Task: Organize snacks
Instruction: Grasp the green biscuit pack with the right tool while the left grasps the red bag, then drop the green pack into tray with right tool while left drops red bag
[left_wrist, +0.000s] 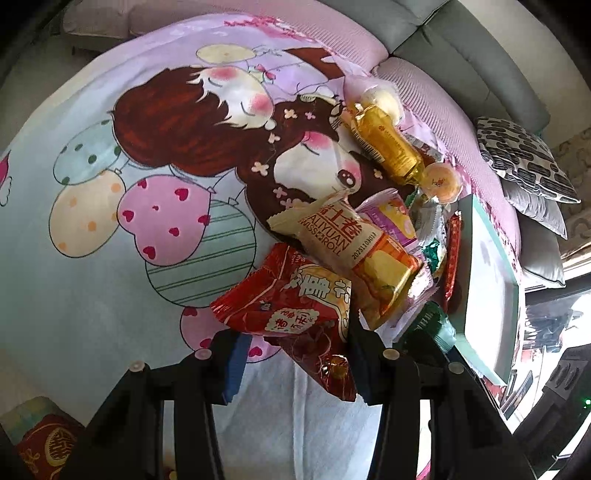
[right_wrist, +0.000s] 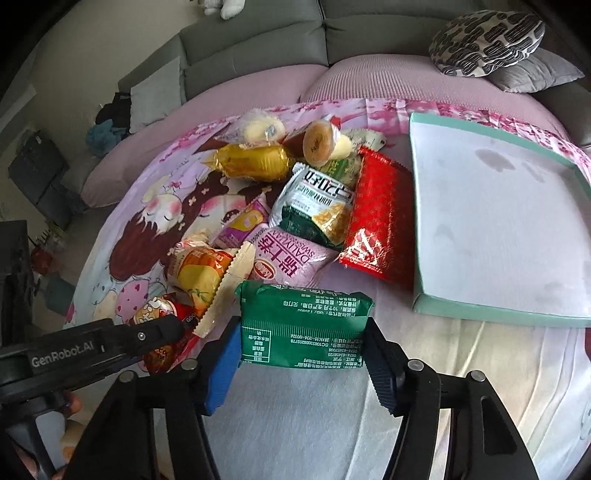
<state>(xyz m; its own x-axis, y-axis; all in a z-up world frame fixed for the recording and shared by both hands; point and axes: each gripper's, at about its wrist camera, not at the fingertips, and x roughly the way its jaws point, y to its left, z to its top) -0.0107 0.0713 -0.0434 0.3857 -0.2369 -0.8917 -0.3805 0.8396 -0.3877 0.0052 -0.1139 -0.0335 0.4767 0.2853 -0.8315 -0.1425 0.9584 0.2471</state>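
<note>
Snacks: crinkly foil pkts, heaped.

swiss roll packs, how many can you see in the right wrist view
2: a pink swiss roll pack in the middle of the snack pile, and a cream swiss roll pack left of it. More may be hidden underneath.

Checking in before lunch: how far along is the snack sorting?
Done: nothing; the teal box is empty. In hand: the left gripper holds a red packet, and the right gripper has a green packet between its jaws. Left: the snack pile.
</note>
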